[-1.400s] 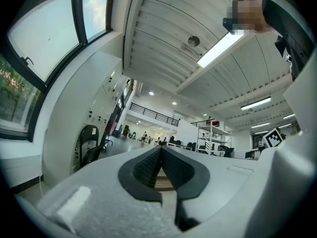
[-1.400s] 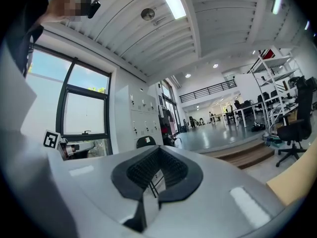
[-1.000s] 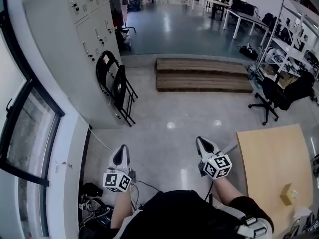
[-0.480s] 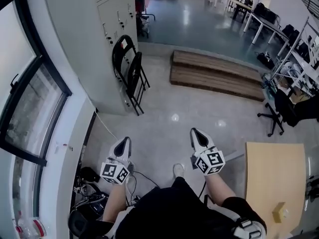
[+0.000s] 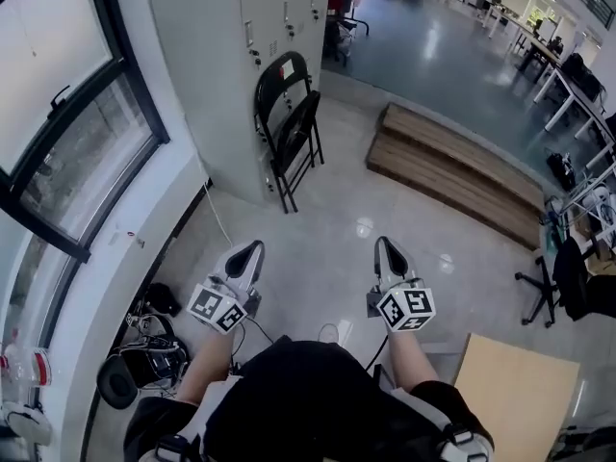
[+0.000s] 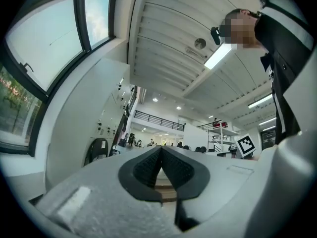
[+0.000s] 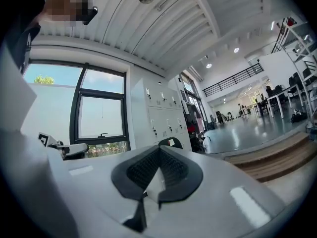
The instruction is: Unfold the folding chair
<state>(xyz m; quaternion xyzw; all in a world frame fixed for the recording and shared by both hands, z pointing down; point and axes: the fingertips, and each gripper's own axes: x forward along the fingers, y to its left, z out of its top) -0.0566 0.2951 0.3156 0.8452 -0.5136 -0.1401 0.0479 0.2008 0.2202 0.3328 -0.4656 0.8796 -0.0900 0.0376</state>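
Approach the folded black metal chair (image 5: 287, 128); spread left gripper (image 5: 248, 253) and right gripper (image 5: 385, 246) (both pressed together, empty) first.

Grey lockers (image 5: 212, 56) nr window (image 5: 67, 114); wood steps (image 5: 452, 171); glossy floor (image 5: 337, 224).

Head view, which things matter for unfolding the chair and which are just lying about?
Job: folding chair, folded against the lockers; left gripper and right gripper, both shut, empty.
Lying about: wooden steps, office chair, wooden table, floor cables.
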